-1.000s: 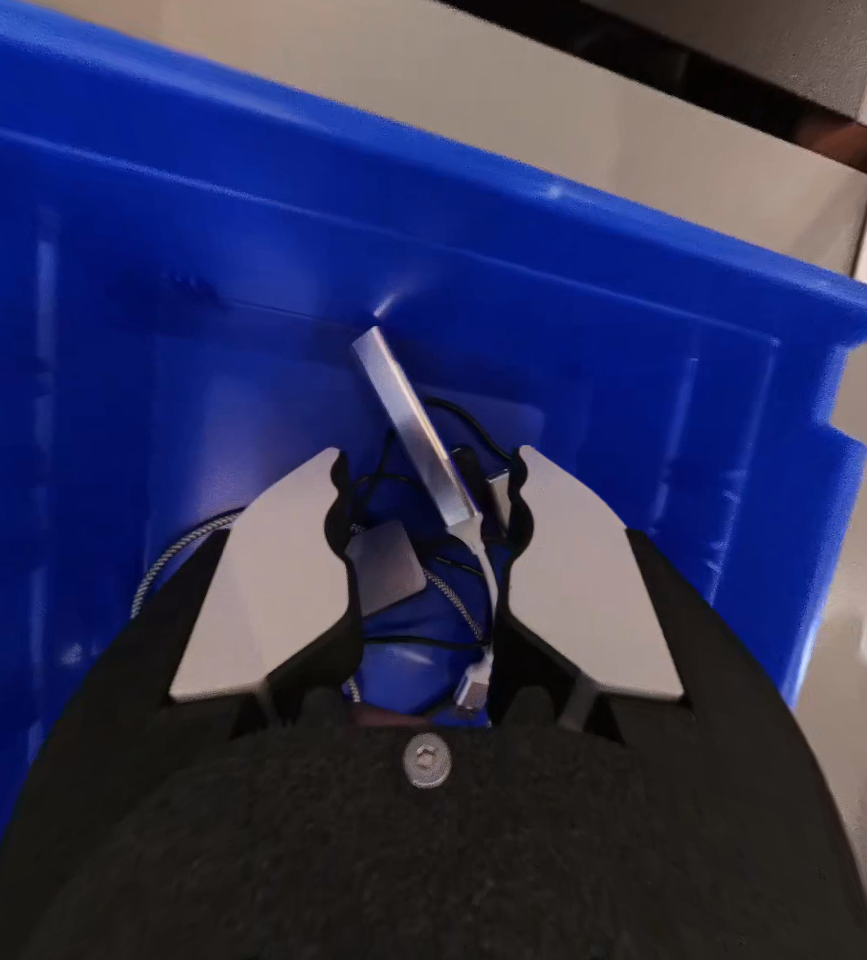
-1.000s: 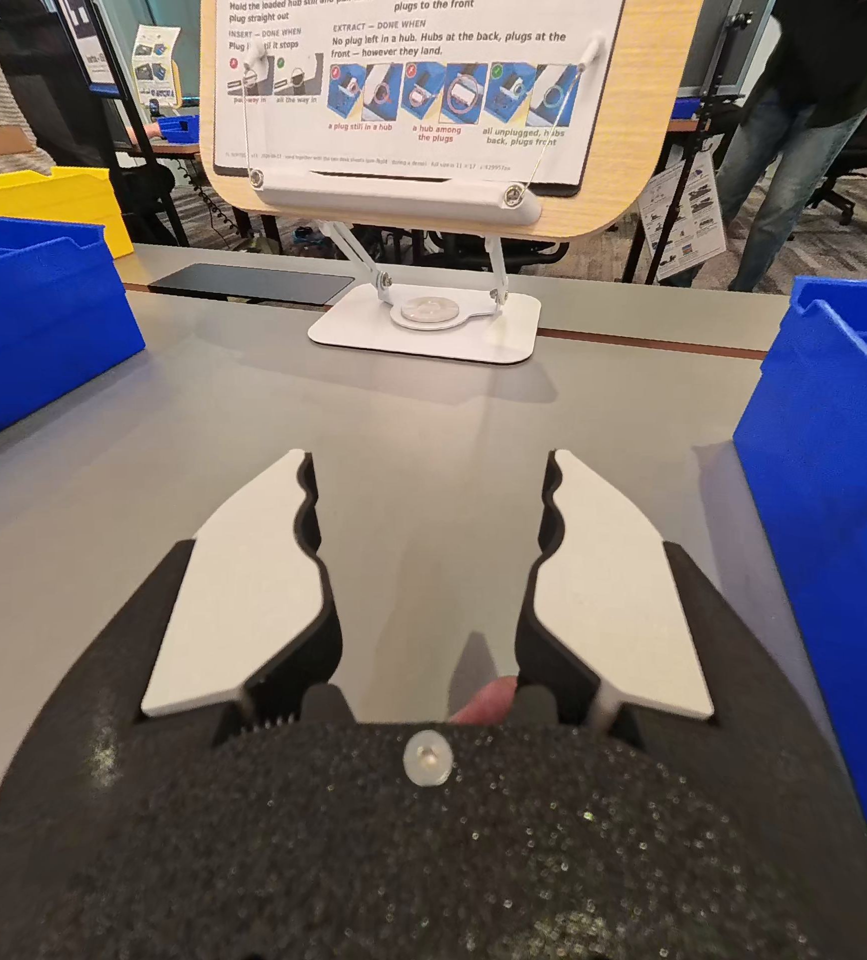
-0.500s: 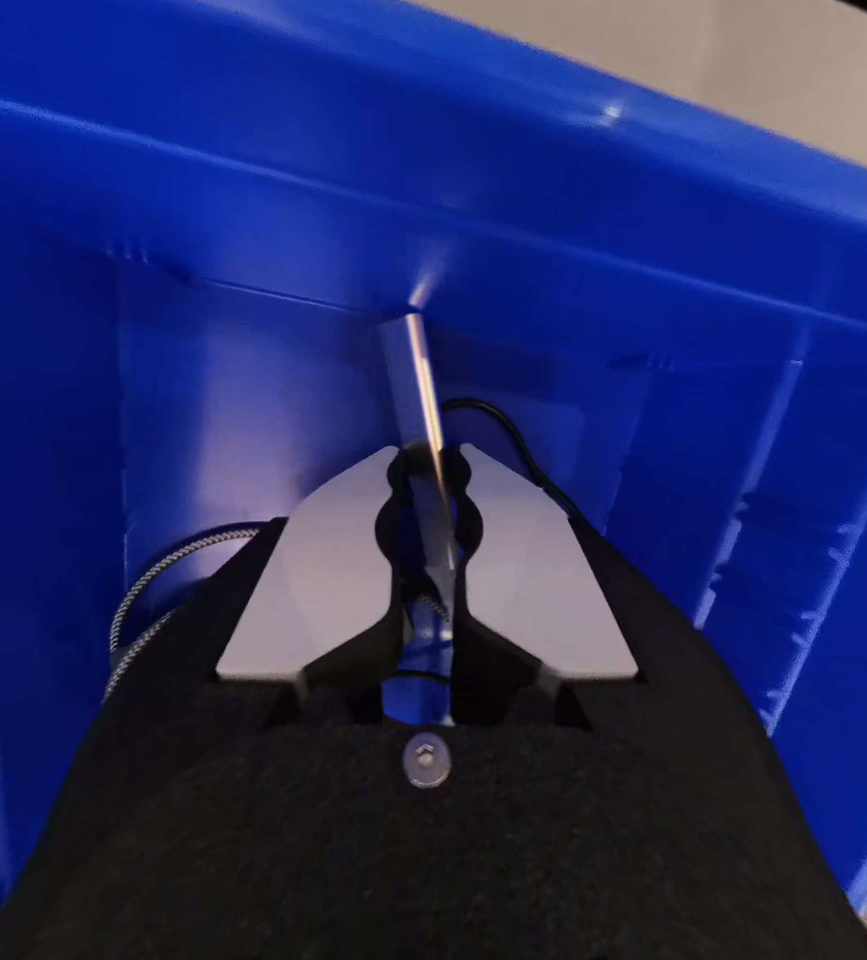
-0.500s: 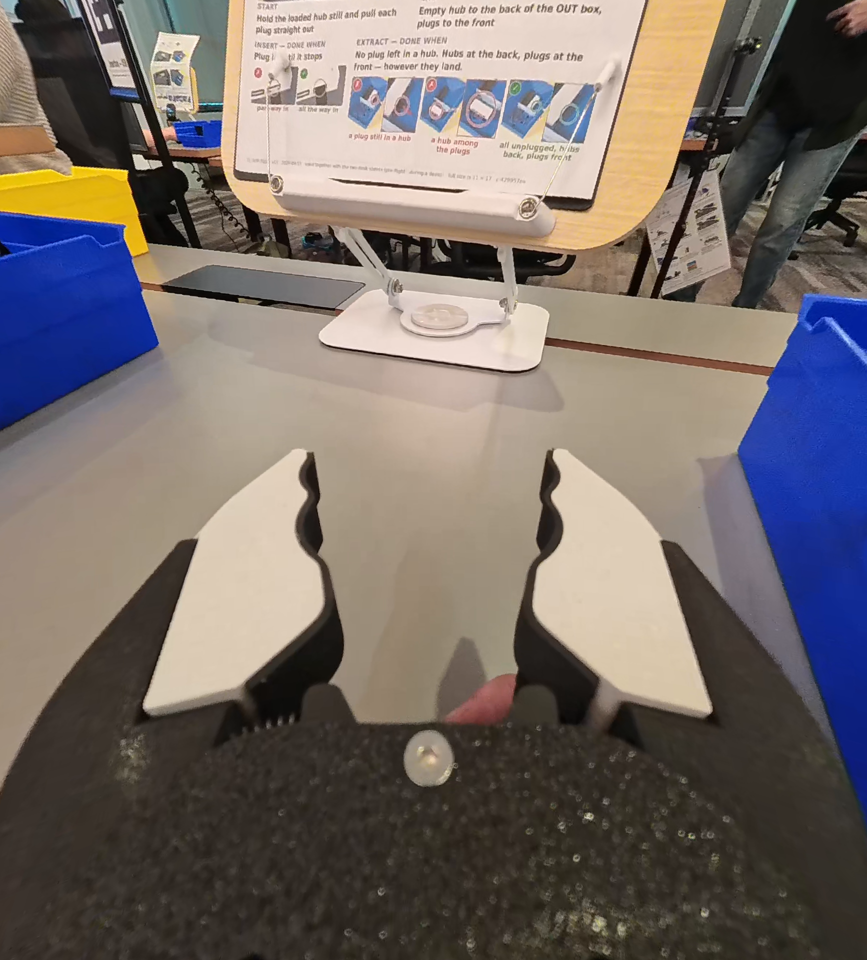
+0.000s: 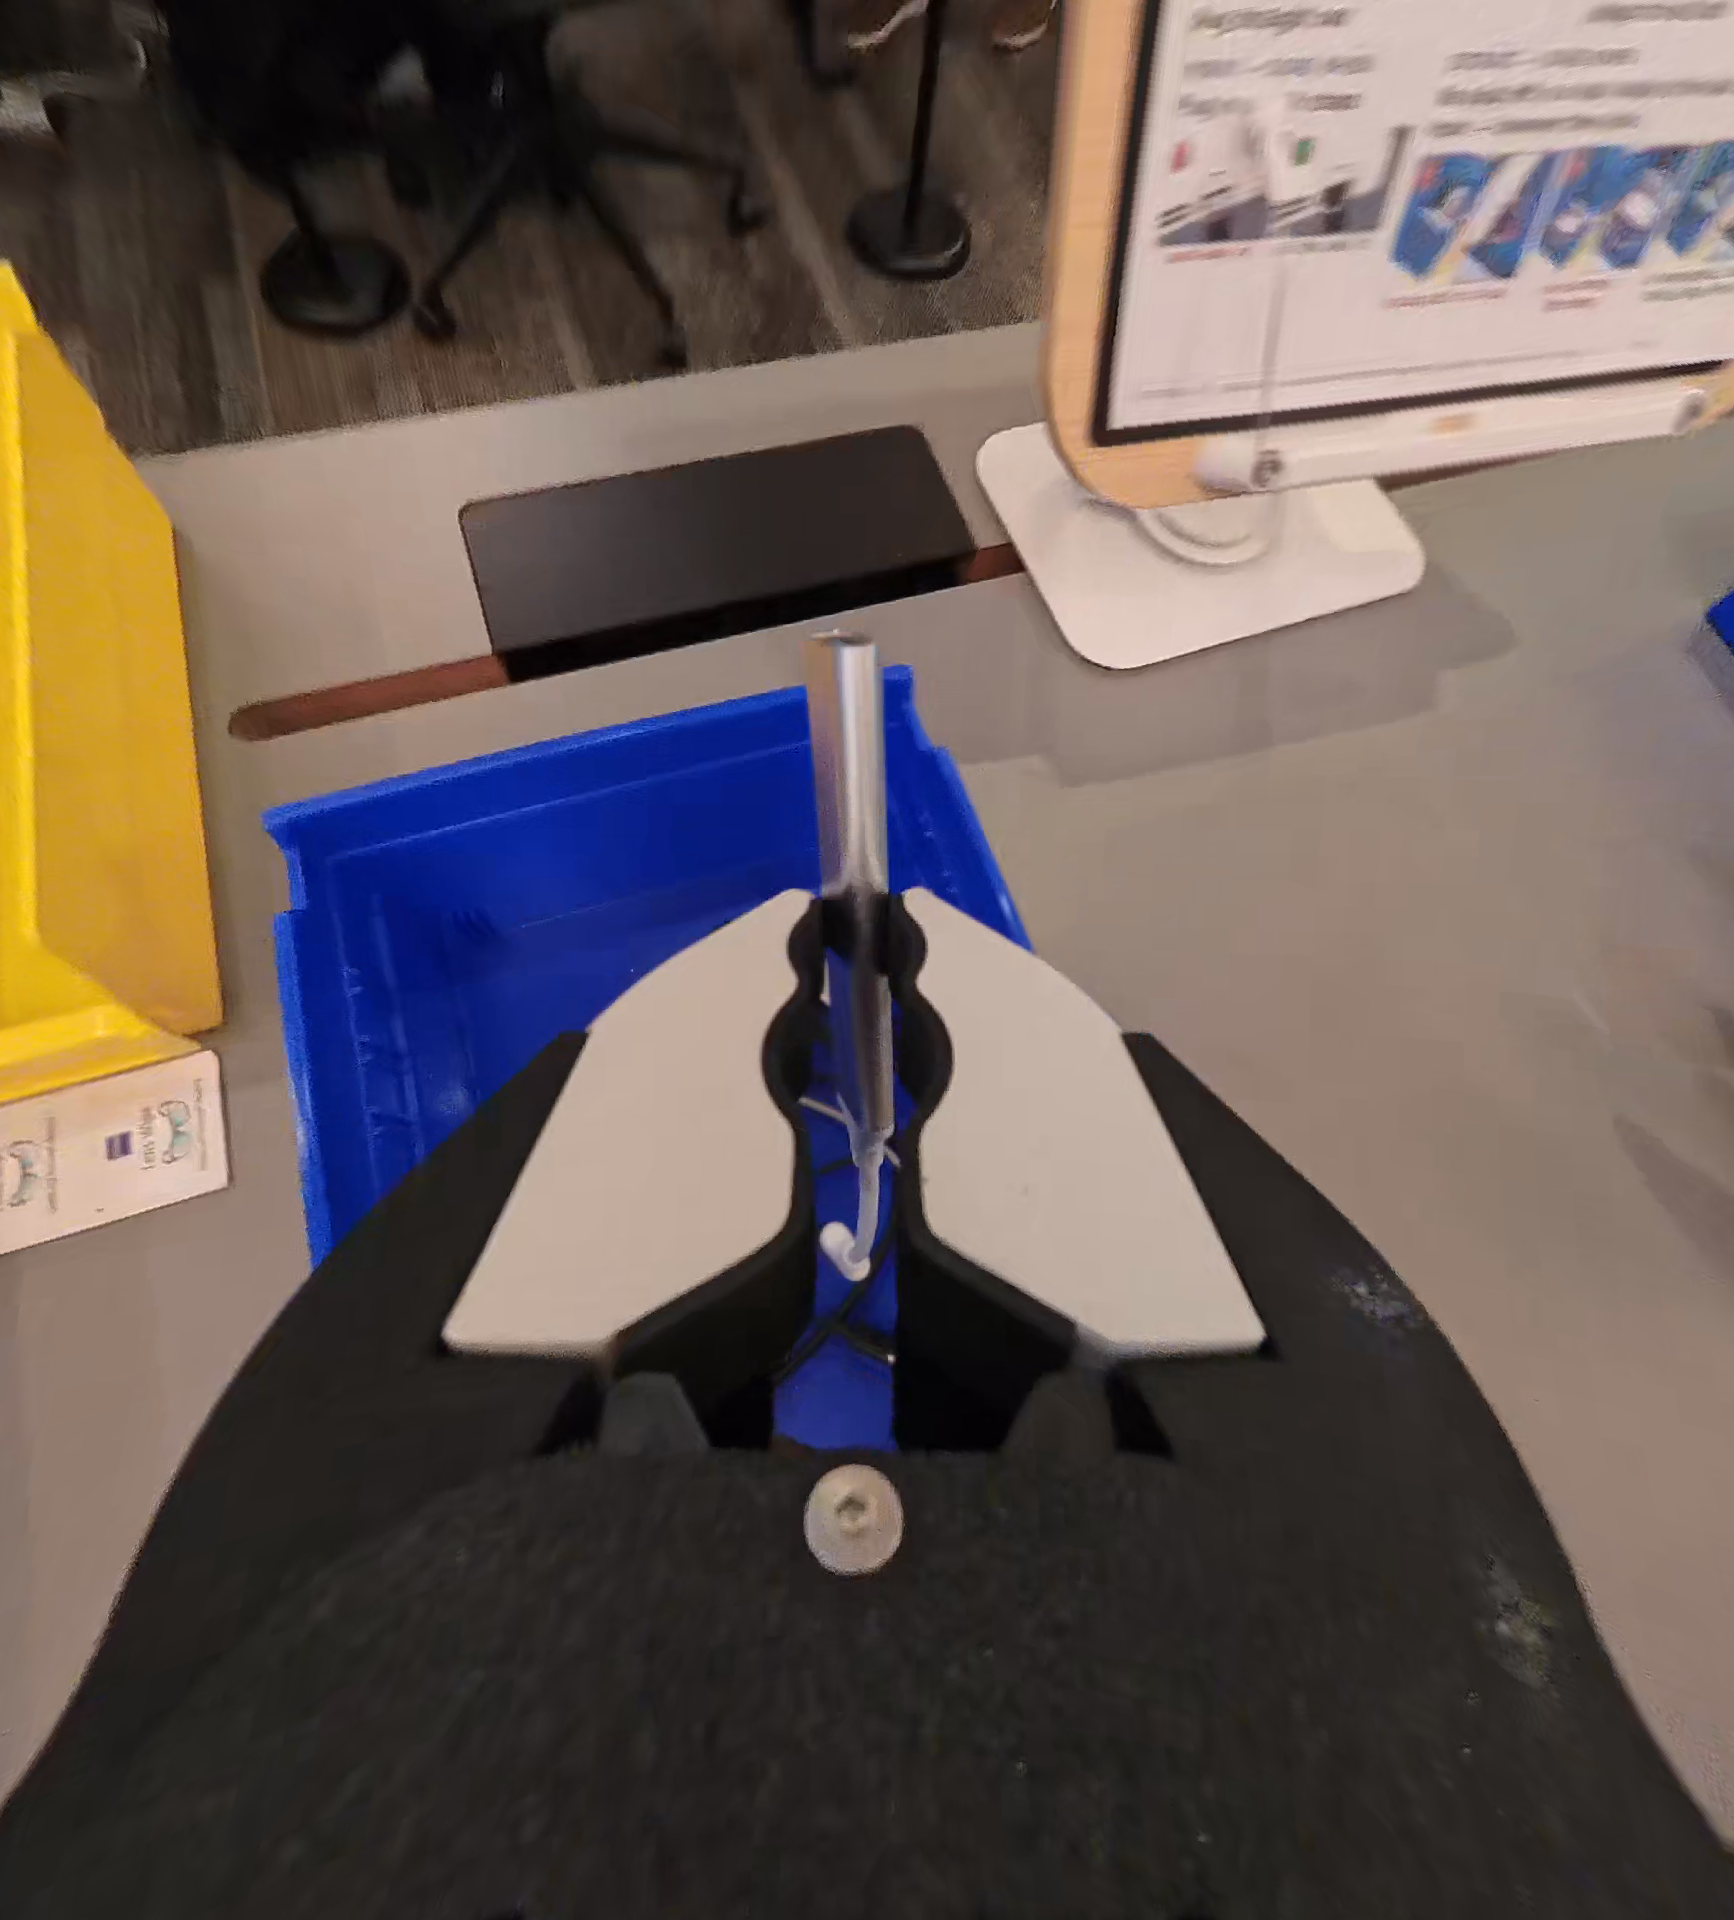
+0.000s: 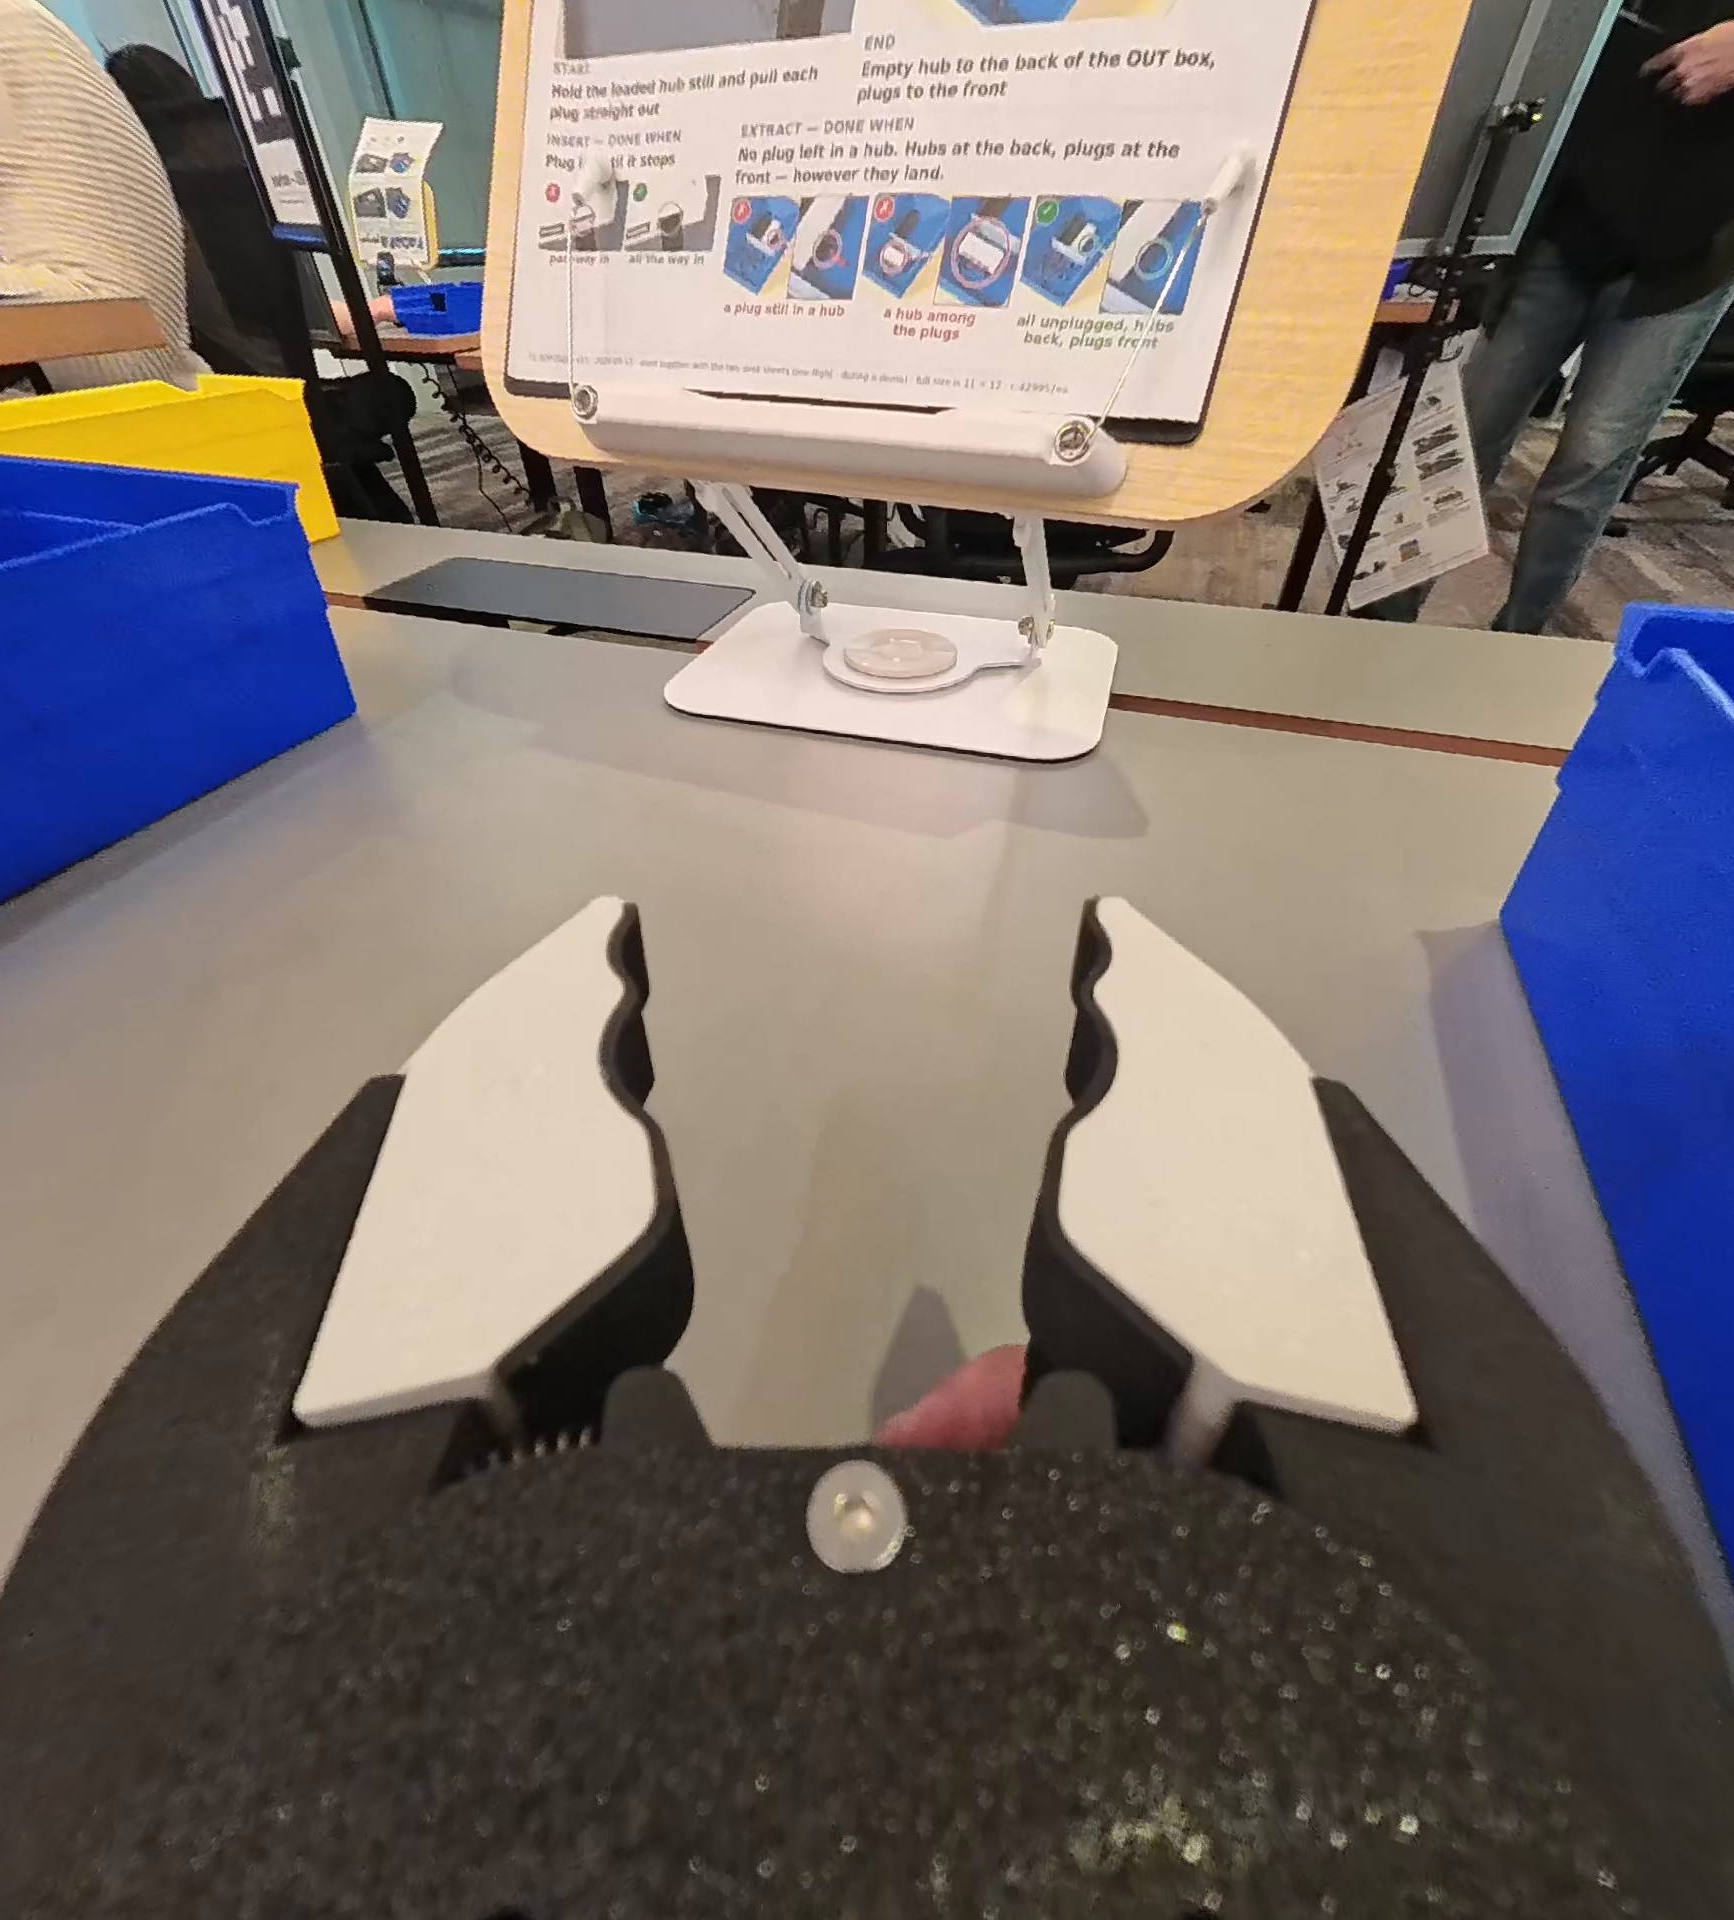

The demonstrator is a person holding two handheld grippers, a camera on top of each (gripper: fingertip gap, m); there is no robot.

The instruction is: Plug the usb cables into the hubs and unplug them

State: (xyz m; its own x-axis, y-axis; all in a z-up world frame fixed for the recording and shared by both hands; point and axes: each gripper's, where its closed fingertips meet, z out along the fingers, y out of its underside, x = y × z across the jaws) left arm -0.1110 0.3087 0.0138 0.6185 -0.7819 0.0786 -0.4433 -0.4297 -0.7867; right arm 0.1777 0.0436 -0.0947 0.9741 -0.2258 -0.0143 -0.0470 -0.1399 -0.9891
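Observation:
My left gripper is shut on a slim silver USB hub, seen edge-on and pointing forward, held above the blue bin on the left. The hub's short white cable hangs down between the fingers. A bit of black cable shows in the bin below. My right gripper is open and empty above the grey table, between the left blue bin and a second blue bin on the right.
A yellow bin stands left of the blue bin, with a small white card in front. An instruction board on a white stand stands at the back centre, next to a black panel. People stand beyond the table. Left tips to right tips: about 40 cm.
My left gripper closed on the silver hub inside the blue bin and has lifted it up out of the bin. My right gripper stayed open, tilting slightly.

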